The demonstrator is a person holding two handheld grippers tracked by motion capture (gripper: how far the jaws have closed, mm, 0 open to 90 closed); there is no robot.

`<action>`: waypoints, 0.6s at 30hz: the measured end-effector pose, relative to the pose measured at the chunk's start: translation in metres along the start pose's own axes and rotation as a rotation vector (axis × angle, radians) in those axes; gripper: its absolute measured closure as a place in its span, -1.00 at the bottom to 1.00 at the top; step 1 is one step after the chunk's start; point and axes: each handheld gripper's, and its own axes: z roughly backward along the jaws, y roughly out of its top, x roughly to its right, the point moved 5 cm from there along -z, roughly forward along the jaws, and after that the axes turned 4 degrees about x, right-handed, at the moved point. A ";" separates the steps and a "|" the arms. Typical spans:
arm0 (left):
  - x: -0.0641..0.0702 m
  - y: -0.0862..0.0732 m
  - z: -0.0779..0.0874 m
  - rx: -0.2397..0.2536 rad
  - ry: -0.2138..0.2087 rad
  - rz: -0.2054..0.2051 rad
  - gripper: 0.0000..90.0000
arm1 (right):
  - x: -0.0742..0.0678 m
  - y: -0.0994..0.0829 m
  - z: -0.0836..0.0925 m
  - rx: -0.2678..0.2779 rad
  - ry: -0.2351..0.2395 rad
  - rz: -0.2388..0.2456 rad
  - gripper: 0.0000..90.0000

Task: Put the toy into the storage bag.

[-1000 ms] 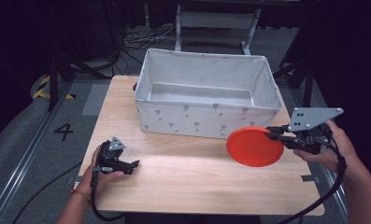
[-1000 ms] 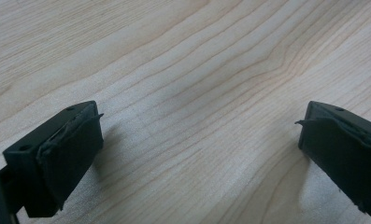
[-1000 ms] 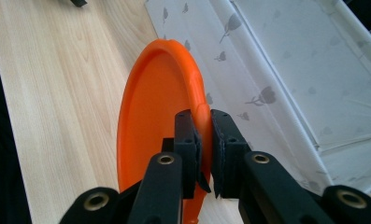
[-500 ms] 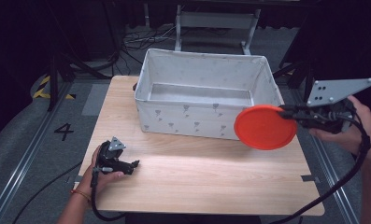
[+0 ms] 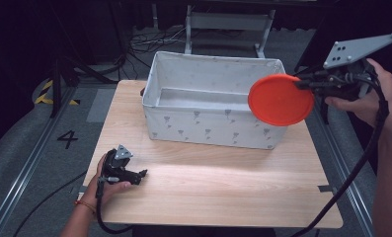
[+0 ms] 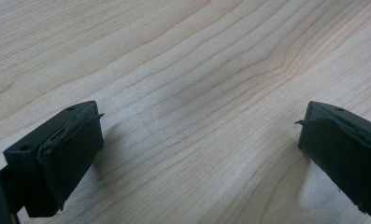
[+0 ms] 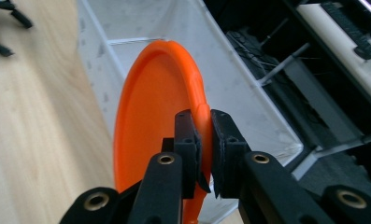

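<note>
We see the right gripper (image 5: 302, 85) with its jaws pinching the rim of the orange plate (image 5: 280, 99), held on edge over the right corner of the fabric bin (image 5: 203, 123). Earlier the plate hung lower, beside the bin. The left gripper (image 5: 139, 174) rests on the desk (image 5: 223, 187) before the bin, jaws spread.

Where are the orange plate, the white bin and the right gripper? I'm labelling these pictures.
orange plate (image 5: 280, 99), high view, middle of its face.
white bin (image 5: 213, 127), high view, front wall.
right gripper (image 7: 205, 140), right gripper view, between its fingertips.

plate (image 5: 281, 99) – orange | bin (image 5: 203, 123) – white, grey-speckled | table (image 5: 208, 187) – pale woodgrain
</note>
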 end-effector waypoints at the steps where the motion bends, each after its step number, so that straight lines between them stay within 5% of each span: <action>1: 0.000 0.000 0.000 0.000 0.000 0.000 -0.99 | 0.005 0.003 -0.001 0.004 -0.006 -0.003 0.83; 8: 0.000 0.000 0.000 0.000 -0.001 -0.003 -0.99 | 0.029 0.010 -0.024 -0.011 -0.040 -0.015 0.83; 18: -0.001 0.000 0.000 -0.001 -0.002 -0.006 -1.00 | 0.050 -0.007 -0.070 -0.063 -0.037 -0.041 0.83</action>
